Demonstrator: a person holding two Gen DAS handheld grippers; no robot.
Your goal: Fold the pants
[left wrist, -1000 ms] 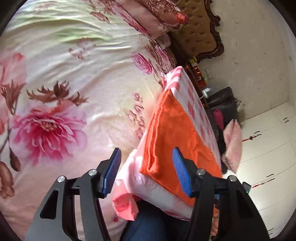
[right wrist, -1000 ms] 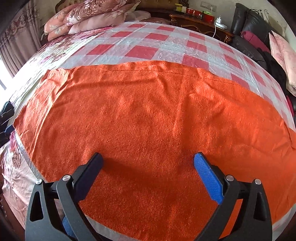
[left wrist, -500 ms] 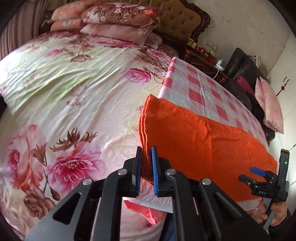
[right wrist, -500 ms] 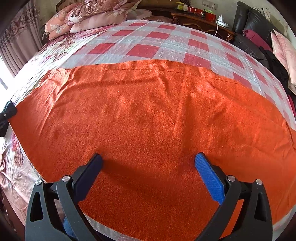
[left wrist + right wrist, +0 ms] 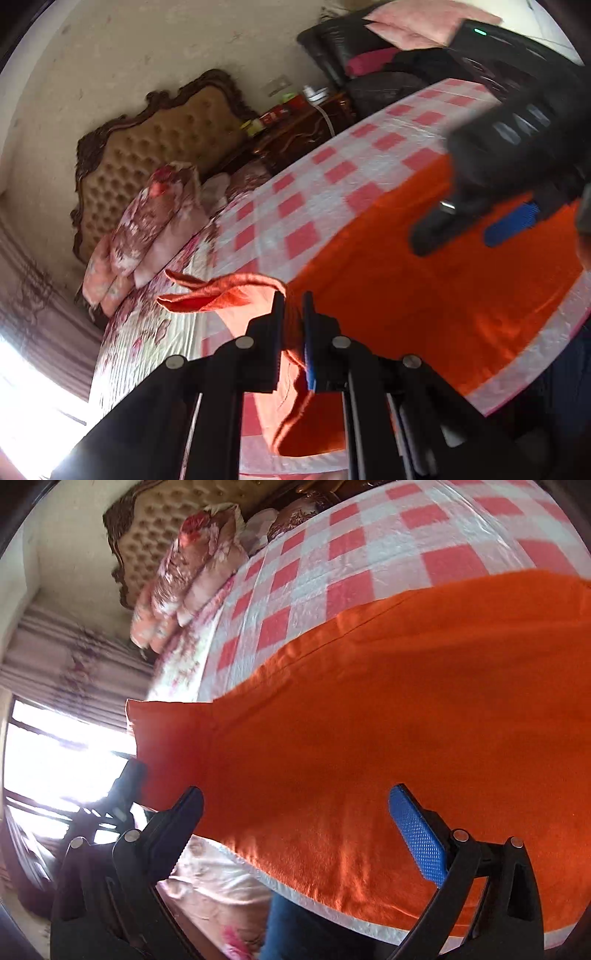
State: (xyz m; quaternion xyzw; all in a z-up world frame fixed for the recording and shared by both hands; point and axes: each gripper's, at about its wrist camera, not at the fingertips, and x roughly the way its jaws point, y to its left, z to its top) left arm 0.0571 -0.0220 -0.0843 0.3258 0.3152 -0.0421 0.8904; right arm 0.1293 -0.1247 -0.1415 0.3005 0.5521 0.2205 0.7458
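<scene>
The left claw (image 5: 293, 314) is pinched nearly shut on the end of the orange pants (image 5: 424, 302), and that end is up off the bed, a loose flap curling out to the left of the fingers and showing a paler underside. Over on the other side, the right claw (image 5: 295, 819) hangs with its jaws spread wide above the near edge of the cloth, holding nothing. In the left wrist view it shows up too, blurred, over the far stretch of the fabric. As for progress, I'd call this the middle of the job: the pants look already doubled into one long band, and what's in hand now reads as the crosswise fold, the lifted end on its way over the rest. That fold is not yet laid down, and any smoothing is still to come. The pants themselves lie along the front edge of the bed on the red-and-white checked sheet (image 5: 354, 557), mostly flat, a fuzzy, fleece-like orange with a few soft ripples near the rim. A floral quilt (image 5: 147, 332) and stacked pillows (image 5: 155, 225) sit beyond, well clear of the work.
</scene>
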